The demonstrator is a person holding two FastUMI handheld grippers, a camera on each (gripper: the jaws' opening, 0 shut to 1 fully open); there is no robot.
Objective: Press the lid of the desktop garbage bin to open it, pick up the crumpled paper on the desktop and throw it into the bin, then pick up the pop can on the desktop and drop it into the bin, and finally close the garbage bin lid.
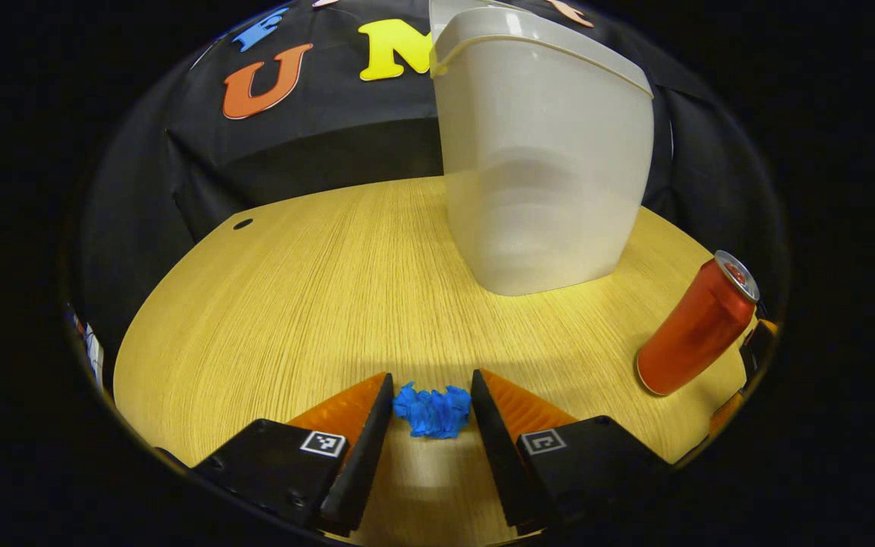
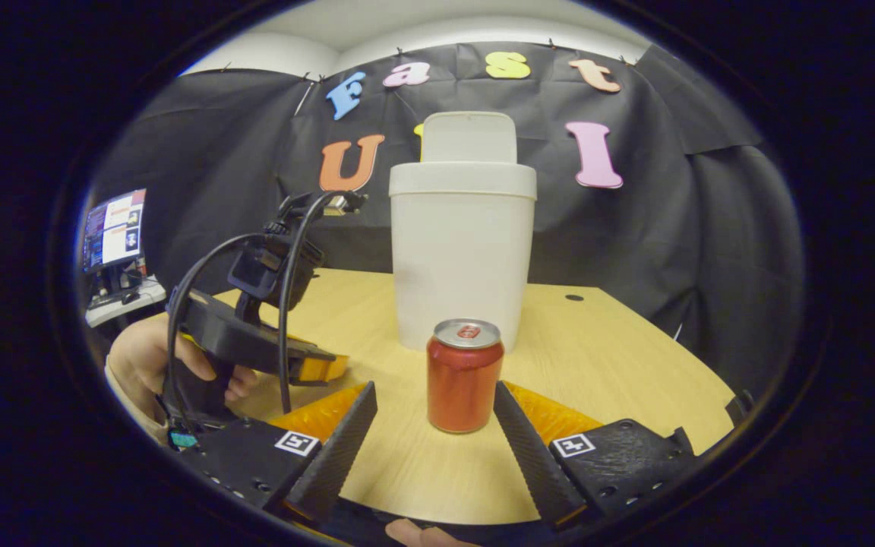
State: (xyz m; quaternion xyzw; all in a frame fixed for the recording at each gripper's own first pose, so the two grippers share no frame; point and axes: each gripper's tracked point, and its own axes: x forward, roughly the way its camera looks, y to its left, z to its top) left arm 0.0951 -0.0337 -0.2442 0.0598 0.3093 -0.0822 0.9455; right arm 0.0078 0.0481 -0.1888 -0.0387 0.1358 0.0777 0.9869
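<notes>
We have the bin (image 2: 462, 251) lid (image 2: 469, 137) already up. The crumpled paper (image 1: 432, 411) lies just before the bin, between the spread left gripper (image 1: 432, 395) fingers; we close squarely on it. Our right gripper (image 2: 435, 414) waits open around the pop can (image 2: 465, 375).

One garbage bin (image 2: 462, 258), one pop can (image 2: 465, 376), one crumpled paper (image 1: 432, 411) — two hand-held grippers.

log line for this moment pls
bin: white plastic garbage bin lid up | left tongs: open around blue crumpled paper | right tongs: open, flanking upright red pop can
</notes>
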